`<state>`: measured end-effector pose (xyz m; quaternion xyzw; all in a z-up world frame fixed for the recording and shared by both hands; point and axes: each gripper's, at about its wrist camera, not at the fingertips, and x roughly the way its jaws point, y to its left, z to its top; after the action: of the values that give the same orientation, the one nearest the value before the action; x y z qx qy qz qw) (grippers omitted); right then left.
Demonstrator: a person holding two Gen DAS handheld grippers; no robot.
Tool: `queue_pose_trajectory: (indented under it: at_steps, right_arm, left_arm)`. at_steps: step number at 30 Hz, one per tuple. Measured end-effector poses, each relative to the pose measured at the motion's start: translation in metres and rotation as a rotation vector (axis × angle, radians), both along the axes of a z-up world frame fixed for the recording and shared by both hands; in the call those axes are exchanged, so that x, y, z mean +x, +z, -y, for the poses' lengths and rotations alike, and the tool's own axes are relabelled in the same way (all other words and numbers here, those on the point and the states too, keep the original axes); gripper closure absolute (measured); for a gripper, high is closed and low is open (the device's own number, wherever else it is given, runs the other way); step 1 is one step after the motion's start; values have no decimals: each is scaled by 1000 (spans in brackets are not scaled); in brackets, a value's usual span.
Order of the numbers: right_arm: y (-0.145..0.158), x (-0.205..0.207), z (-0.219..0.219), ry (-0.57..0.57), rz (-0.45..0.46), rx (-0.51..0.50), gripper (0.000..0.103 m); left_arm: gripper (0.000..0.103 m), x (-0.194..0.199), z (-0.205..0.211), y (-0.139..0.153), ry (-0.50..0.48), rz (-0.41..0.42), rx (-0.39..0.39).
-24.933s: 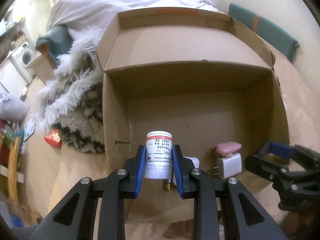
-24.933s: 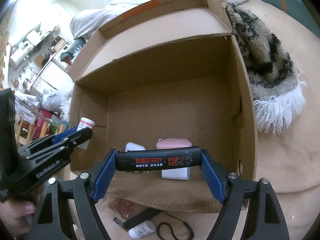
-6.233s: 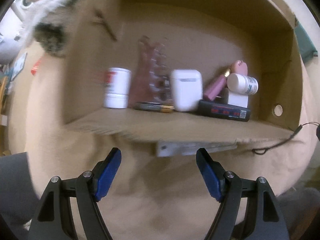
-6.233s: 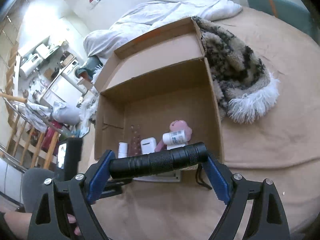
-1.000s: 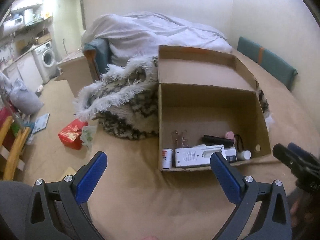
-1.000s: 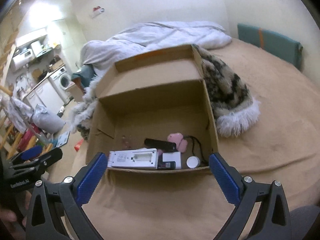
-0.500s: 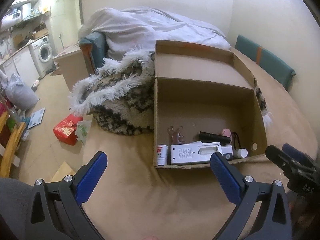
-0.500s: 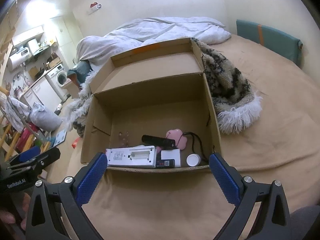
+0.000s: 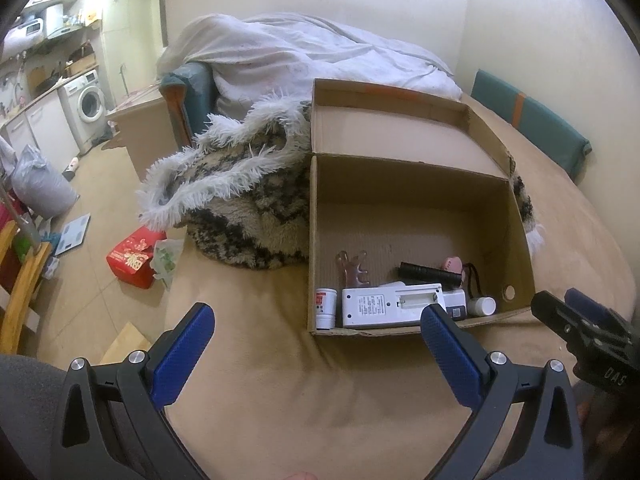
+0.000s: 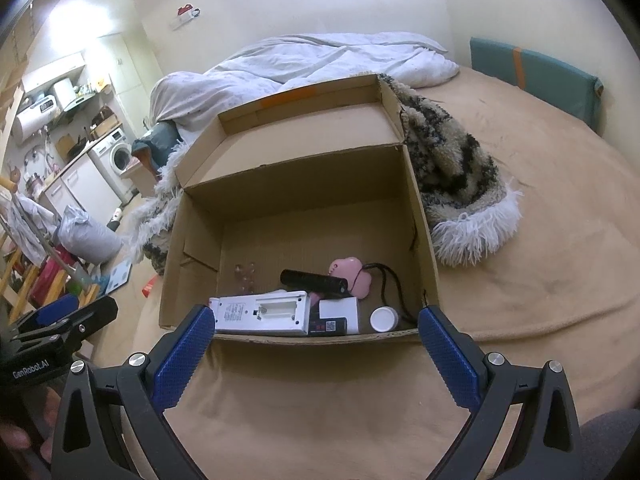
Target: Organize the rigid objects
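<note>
An open cardboard box (image 9: 420,200) (image 10: 304,184) stands on the tan bed cover. Along its near wall lie a white remote (image 9: 390,304) (image 10: 262,314), a white red-labelled bottle (image 9: 325,307), a black flashlight (image 9: 430,273) (image 10: 314,280), a pink item (image 10: 350,274), a small white bottle (image 9: 482,306) (image 10: 384,319), a white charger (image 10: 339,310) and a brownish hair clip (image 9: 354,268). My left gripper (image 9: 316,354) is open and empty, held back from the box front. My right gripper (image 10: 316,354) is open and empty too.
A furry black-and-white blanket (image 9: 232,196) (image 10: 460,168) lies against the box. A white duvet (image 9: 312,56) is behind. A teal cushion (image 9: 532,124) is at the right wall. A red packet (image 9: 134,256) and a grey bag (image 9: 40,186) lie on the floor at left.
Both grippers stay open and empty while the views shift slightly; the box sits a little nearer and more central than a second ago. Nothing in the box has moved.
</note>
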<state>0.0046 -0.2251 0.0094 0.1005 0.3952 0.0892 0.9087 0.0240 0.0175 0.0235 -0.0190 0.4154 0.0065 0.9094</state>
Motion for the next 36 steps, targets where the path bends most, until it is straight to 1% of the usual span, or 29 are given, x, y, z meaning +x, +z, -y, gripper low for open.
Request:
queue_pose_trajectory:
  at_steps: [11,17,36]
  right_arm:
    - [0,0,0,1,0,-3,0]
    - [0,0,1,0,0,-1,0]
    - [1,1,3,5,3,3,0]
  left_arm:
    - [0,0,-2,0,3,-1,-3]
    - [0,2,-3,0,26,-4,-8]
    - [0,2,-3,0,27,-4,-8]
